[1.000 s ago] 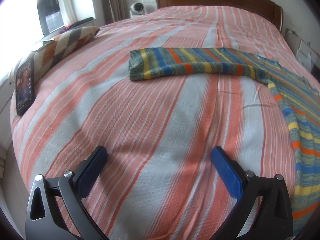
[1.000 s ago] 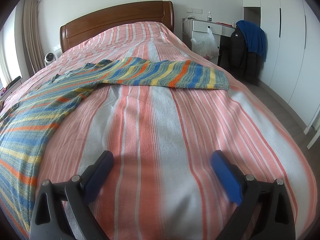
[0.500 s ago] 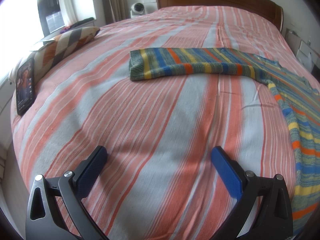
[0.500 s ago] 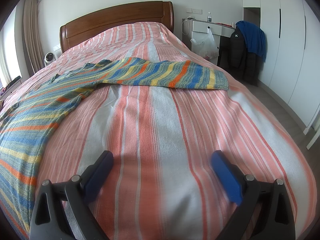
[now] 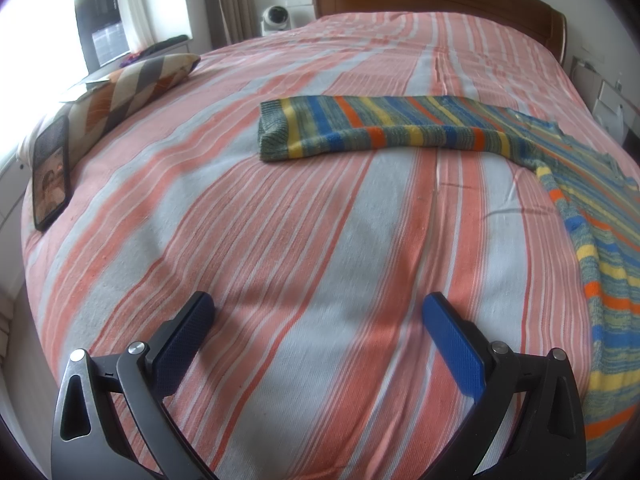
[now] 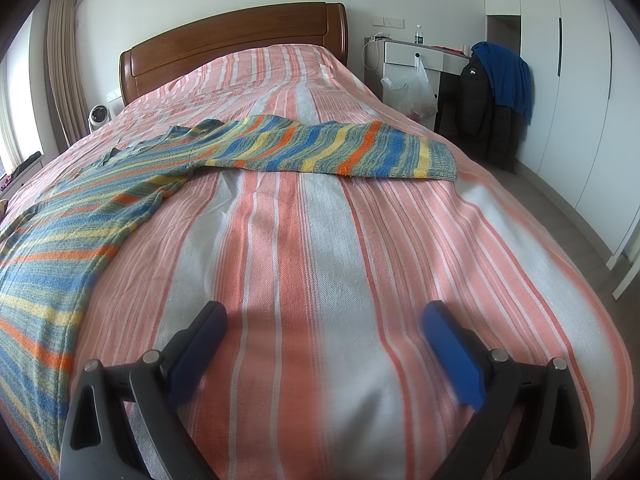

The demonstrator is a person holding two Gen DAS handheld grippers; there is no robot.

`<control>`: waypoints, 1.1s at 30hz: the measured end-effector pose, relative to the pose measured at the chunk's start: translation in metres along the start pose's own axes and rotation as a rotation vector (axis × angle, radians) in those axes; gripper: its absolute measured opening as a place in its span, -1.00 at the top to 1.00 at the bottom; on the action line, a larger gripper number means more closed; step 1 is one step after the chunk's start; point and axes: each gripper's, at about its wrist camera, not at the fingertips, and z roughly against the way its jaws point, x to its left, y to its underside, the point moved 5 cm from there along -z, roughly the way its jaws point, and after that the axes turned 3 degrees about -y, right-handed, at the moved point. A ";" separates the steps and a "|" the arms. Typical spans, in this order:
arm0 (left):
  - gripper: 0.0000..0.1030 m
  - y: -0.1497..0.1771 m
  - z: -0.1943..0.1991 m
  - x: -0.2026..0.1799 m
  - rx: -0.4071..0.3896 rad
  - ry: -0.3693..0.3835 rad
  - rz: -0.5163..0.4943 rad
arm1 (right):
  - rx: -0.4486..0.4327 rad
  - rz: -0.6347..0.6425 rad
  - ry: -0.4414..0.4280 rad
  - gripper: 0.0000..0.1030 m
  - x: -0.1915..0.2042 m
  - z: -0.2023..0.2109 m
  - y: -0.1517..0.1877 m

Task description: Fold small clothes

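Note:
A striped knit sweater (image 5: 400,128) in blue, yellow, orange and green lies flat on the bed with both sleeves spread out. In the left wrist view its left sleeve reaches across the middle and its body runs down the right edge. In the right wrist view the sweater (image 6: 312,148) shows its right sleeve across the middle and its body at the left. My left gripper (image 5: 318,320) is open and empty, low over the bedspread, well short of the sleeve. My right gripper (image 6: 324,328) is open and empty, also short of the sleeve.
The bed has a pink and grey striped bedspread (image 5: 280,240) and a wooden headboard (image 6: 236,48). A patterned pillow (image 5: 132,84) and a phone (image 5: 50,172) lie at the bed's left edge. A desk (image 6: 416,56) and hanging jackets (image 6: 492,100) stand to the right.

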 end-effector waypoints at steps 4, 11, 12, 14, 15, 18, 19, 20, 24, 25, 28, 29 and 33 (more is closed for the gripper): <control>-0.99 0.000 0.000 0.000 0.000 0.000 0.000 | 0.000 0.000 0.000 -0.89 0.000 0.000 0.000; -0.99 0.000 0.000 0.000 -0.001 0.000 0.000 | -0.001 0.001 0.000 -0.89 0.000 0.000 0.000; -0.99 0.000 0.000 0.000 -0.001 0.000 0.000 | -0.001 0.001 0.000 -0.89 0.000 0.000 0.000; -0.99 0.000 0.000 0.000 -0.001 0.000 0.000 | -0.001 0.001 0.000 -0.89 0.000 0.000 0.000; -0.99 0.000 0.000 0.000 -0.001 0.000 0.000 | -0.001 0.001 0.000 -0.89 0.000 0.000 0.000; -0.99 0.000 0.000 0.000 -0.001 0.000 0.000 | -0.001 0.001 0.000 -0.89 0.000 0.000 0.000; -0.99 0.000 0.000 0.000 -0.001 0.000 0.000 | -0.001 0.001 0.000 -0.89 0.000 0.000 0.000; -0.99 0.000 0.000 0.000 -0.001 0.000 0.000 | -0.001 0.001 0.000 -0.89 0.000 0.000 0.000; -0.99 0.000 0.000 -0.001 -0.002 -0.001 0.000 | -0.001 0.001 0.000 -0.89 0.000 0.000 0.000; -0.99 0.000 0.000 -0.001 -0.002 0.000 0.000 | -0.001 0.001 0.000 -0.89 0.000 0.000 0.000; -0.99 -0.002 0.001 0.001 -0.004 0.000 0.001 | -0.002 0.001 0.000 -0.89 0.000 0.001 0.000; -0.99 -0.003 0.002 0.001 -0.008 0.000 0.002 | -0.002 0.002 0.000 -0.89 0.000 0.001 0.000; -0.99 -0.012 0.018 -0.002 -0.081 0.034 -0.013 | -0.002 0.002 0.000 -0.89 0.000 0.001 0.000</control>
